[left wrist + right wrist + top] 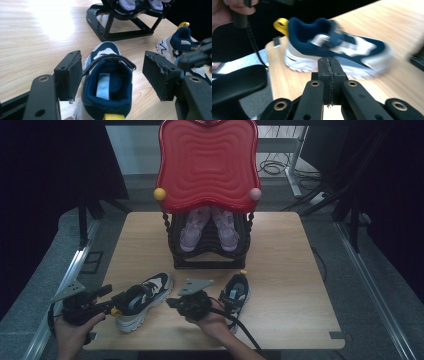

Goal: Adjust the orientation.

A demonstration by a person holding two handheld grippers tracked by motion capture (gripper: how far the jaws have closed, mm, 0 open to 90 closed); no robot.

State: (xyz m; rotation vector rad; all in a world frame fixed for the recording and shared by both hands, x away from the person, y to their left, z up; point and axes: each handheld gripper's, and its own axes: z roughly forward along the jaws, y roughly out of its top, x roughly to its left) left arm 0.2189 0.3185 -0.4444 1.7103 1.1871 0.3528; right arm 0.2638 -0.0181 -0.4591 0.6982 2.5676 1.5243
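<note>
Sneakers point(144, 300) point(236, 295): navy/white w/ yellow heel tabs. Rack point(208, 251) black, top tray point(207, 165) red, wavy ripples; pair inside point(209, 227) pale lilac-pink. Table point(290, 265) light wood grain.

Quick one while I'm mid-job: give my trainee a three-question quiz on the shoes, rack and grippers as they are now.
1. True or false: the left gripper is shut on the left shoe.
2. How many shoes sit in the rack: A one, B two, C four?
3. Fill in: the right gripper has its jaws ____.

Key:
1. False; its jaws stand open on either side of the shoe's heel.
2. B, a pink pair.
3. Shut, holding nothing.
</note>
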